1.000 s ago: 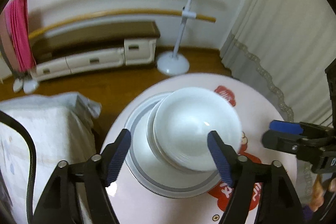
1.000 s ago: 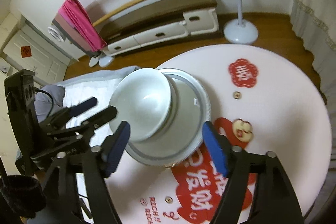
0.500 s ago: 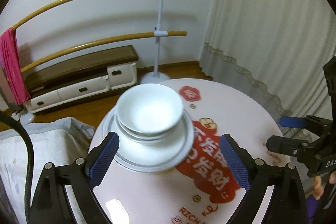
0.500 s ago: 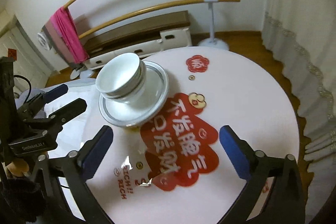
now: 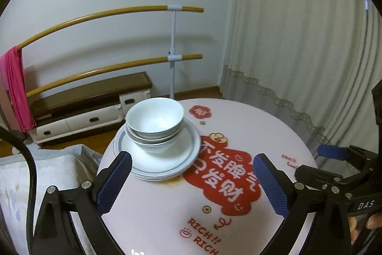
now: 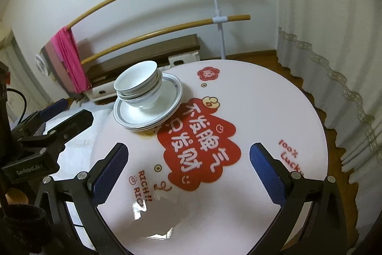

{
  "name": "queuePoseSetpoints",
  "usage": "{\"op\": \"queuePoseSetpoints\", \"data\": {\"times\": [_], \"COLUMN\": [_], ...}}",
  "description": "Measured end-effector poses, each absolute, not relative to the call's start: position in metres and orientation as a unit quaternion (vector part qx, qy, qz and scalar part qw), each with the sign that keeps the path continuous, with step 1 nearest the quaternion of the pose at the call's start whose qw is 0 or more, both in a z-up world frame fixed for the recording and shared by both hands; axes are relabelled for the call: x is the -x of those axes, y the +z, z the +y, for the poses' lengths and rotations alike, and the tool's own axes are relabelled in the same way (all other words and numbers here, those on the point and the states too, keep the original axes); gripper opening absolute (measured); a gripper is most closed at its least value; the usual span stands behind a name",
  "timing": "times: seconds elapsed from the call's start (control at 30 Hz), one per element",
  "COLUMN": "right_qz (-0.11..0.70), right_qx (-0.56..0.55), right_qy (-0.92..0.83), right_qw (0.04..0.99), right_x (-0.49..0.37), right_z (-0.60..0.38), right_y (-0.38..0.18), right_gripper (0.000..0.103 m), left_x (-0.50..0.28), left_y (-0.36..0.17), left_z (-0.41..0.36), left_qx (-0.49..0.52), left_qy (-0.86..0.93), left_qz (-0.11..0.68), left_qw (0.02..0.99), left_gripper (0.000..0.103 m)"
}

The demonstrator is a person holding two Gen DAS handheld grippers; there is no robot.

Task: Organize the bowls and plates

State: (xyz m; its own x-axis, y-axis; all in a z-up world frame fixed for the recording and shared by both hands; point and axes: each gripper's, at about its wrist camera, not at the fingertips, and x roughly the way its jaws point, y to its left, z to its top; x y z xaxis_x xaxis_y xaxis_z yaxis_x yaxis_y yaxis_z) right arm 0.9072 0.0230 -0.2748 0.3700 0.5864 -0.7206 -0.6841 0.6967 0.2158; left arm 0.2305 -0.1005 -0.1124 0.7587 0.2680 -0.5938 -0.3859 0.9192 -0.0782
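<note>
A: Where's the crockery?
B: Nested white ceramic bowls [image 5: 154,124] sit on stacked grey-rimmed white plates [image 5: 167,159] at the round pink bench's [image 5: 274,135] far left edge
A: Grippers?
B: Left gripper [image 5: 192,185] jaws opening, right gripper [image 6: 188,175] spread wide; both empty

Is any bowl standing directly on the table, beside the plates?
No, the stacked bowls all sit nested on top of the pile of plates, and no bowl touches the round table itself.
</note>
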Motion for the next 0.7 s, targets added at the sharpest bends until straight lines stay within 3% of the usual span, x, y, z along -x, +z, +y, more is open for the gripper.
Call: {"op": "queuePoseSetpoints", "data": {"times": [0.7], "right_qz": [0.34], "right_qx": [0.01], "right_qy": [0.356], "right_qw": [0.871], "right_x": [-0.834], "right_z": [-0.039], "right_y": [-0.257], "right_gripper": [0.103], "left_x": [-0.166], "left_y": [-0.108], "left_z": [-0.167], "left_qx": [0.046], "left_qy": [0.168], "left_qz": [0.239], "left_qw": [0.955], "left_gripper": [0.102]}}
